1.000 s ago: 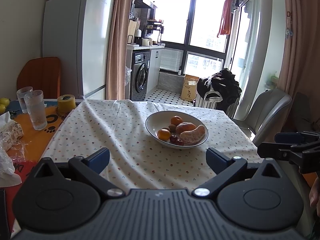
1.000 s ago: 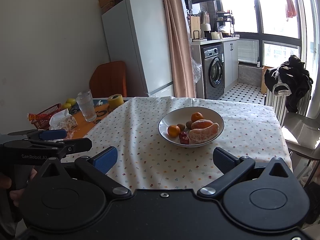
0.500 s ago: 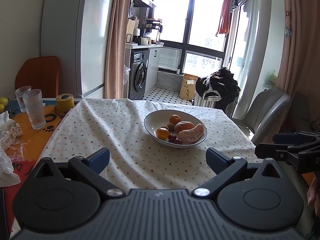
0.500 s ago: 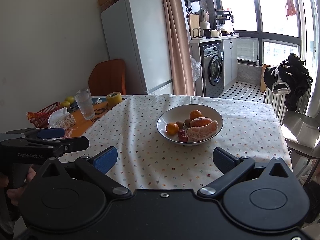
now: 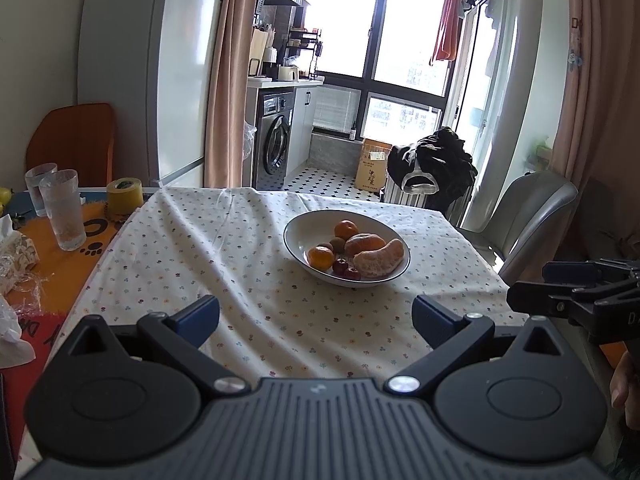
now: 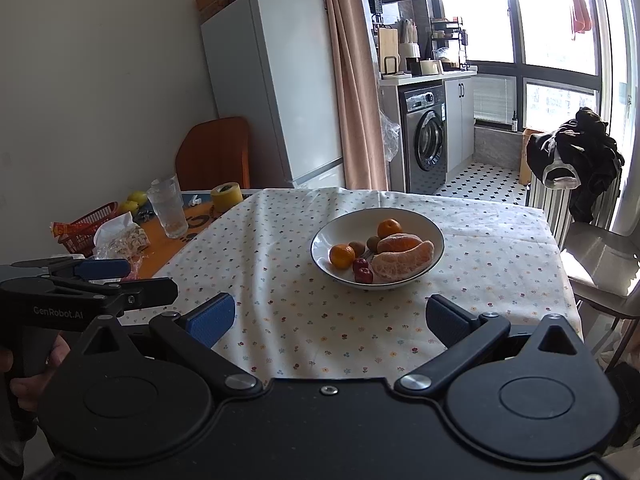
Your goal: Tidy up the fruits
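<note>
The left gripper (image 5: 316, 318) hung over the near edge of the table with its blue-padded jaws spread wide and nothing between them. The right gripper (image 6: 330, 318) hung likewise, jaws wide apart and empty. A white bowl (image 5: 298, 226) sat on the flowered tablecloth (image 5: 224, 264), at about 12 o'clock from both grippers and well apart from them.

In the bowl lay a peeled citrus half (image 5: 378, 260) at the near right, a whole mandarin-like fruit (image 5: 364, 242) just behind and touching it, a small orange (image 5: 321, 257) at the near left, another small orange (image 5: 346, 229) at the far side, a brownish kiwi-like fruit (image 5: 336, 245) between the two, and two small red fruits (image 5: 346, 270) at the near rim.

The left wrist view caught the right gripper's fingers edge-on at 3 o'clock, a grey chair (image 5: 532, 216) beyond the table's right side, and a fingertip at the frame's lower right. It showed two drinking glasses (image 5: 68, 208) on the orange mat at 10 o'clock, beside a yellow tape roll (image 5: 125, 197).

The right wrist view showed more of the table's left end: a red basket (image 6: 86, 226), yellow-green fruits (image 6: 134, 200) behind it outside the bowl, and a crumpled plastic bag (image 6: 122, 240). It also showed the left gripper from the side at 9 o'clock, held in a hand (image 6: 28, 376).
</note>
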